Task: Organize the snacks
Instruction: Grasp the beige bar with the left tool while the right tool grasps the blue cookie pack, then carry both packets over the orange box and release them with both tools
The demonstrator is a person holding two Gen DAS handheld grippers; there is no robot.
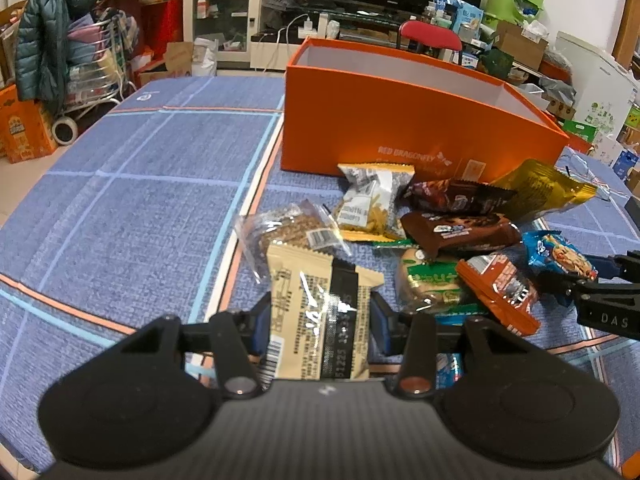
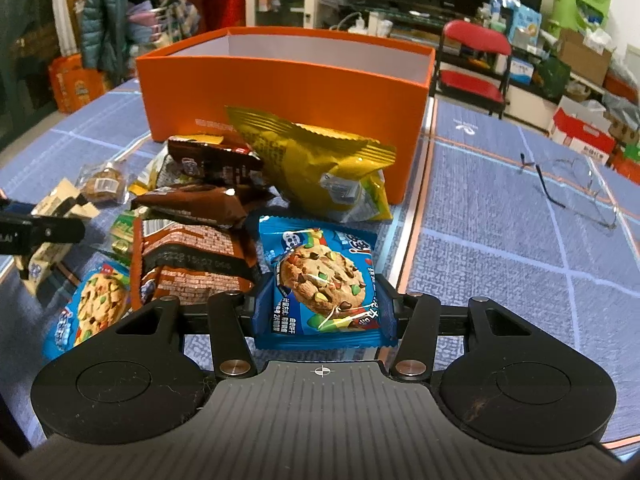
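The orange box (image 2: 280,92) stands open toward the far edge of the blue surface (image 1: 132,184), and as far as its white inner walls show, no snack can be seen inside — the sorting looks barely begun. A heap of packets sits just in front of the box: a gold bag (image 2: 320,168), brown wrappers (image 2: 200,204), a yellow-trimmed packet (image 1: 372,200) and a clear-wrapped biscuit (image 1: 292,228) among them. Each claw already has one item. The left claw (image 1: 320,316) is clamped on a beige packet (image 1: 316,312), its blue pads pressing both sides. The right claw (image 2: 324,308) is clamped on a blue cookie packet (image 2: 320,280) near the heap's near side. Both packets sit well short of the box. A second cookie packet (image 2: 96,304) and the rest remain.
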